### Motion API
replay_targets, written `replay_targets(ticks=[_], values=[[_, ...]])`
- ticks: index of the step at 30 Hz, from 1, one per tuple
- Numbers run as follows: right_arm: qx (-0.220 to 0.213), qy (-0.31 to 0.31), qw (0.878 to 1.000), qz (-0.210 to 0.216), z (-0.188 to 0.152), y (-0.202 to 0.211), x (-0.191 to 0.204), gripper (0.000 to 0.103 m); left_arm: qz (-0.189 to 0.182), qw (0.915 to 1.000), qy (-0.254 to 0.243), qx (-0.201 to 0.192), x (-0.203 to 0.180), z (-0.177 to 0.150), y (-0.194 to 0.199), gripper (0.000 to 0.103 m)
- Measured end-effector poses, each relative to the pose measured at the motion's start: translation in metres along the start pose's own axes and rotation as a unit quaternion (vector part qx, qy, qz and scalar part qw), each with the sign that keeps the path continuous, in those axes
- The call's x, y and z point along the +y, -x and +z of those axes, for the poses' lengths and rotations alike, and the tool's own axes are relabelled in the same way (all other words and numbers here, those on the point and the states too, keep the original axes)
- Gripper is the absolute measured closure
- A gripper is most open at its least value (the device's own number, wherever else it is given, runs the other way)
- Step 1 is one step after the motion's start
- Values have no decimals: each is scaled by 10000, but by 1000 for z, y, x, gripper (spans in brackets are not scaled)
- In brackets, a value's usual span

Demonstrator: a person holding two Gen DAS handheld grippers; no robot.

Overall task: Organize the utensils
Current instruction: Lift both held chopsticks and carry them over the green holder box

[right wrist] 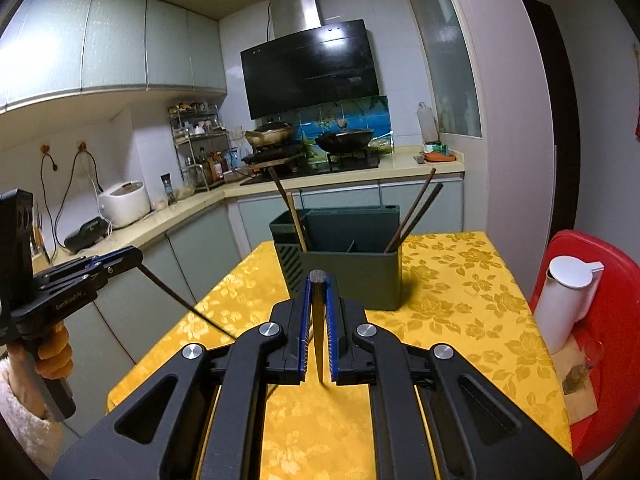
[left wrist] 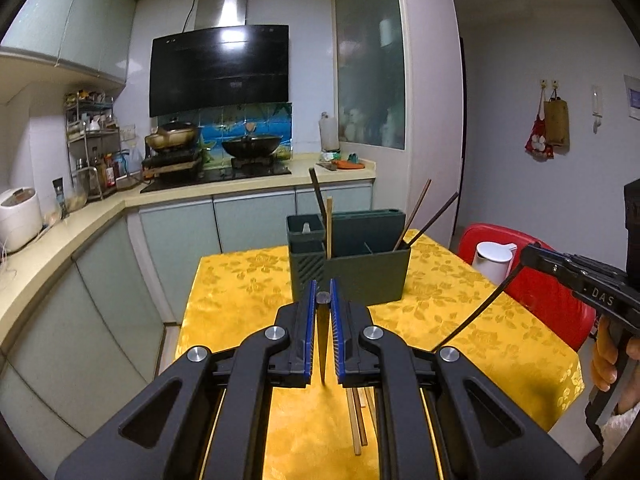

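A dark green utensil holder stands on the yellow tablecloth, with several chopsticks leaning in its compartments. My left gripper hovers in front of it, shut on a dark chopstick that hangs point down between the blue pads. In the right wrist view the left gripper appears at the left with that stick slanting down. My right gripper is shut on another dark chopstick. It also shows at the right edge of the left wrist view as the right gripper.
Wooden chopsticks lie on the cloth beneath my left gripper. A white jug stands on a red stool right of the table. A kitchen counter with a stove and pans runs behind and to the left.
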State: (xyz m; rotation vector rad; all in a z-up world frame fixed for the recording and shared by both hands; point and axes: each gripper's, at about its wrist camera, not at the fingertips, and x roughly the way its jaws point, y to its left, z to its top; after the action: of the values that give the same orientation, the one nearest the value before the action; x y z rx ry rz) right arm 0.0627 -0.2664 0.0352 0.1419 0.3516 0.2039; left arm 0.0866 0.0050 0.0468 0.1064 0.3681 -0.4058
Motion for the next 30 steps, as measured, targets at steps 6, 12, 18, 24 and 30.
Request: replay_targets(ticks=[6, 12, 18, 24, 30], values=[[84, -25, 9999, -50, 19, -12, -6, 95, 37, 10000, -83, -21, -1, 17, -5, 96], [302, -123, 9995, -41, 33, -27, -15, 95, -29, 10000, -38, 72, 2, 28, -15, 96], [398, -209, 9990, -37, 52, -36, -23, 95, -132, 9998, -77, 156, 3, 42, -26, 96], [390, -122, 9991, -137, 80, -45, -30, 95, -246, 9995, -161, 78, -2, 75, -34, 96], [271, -32, 9993, -240, 117, -53, -33, 95, -413, 9986, -272, -166, -18, 119, -44, 96]])
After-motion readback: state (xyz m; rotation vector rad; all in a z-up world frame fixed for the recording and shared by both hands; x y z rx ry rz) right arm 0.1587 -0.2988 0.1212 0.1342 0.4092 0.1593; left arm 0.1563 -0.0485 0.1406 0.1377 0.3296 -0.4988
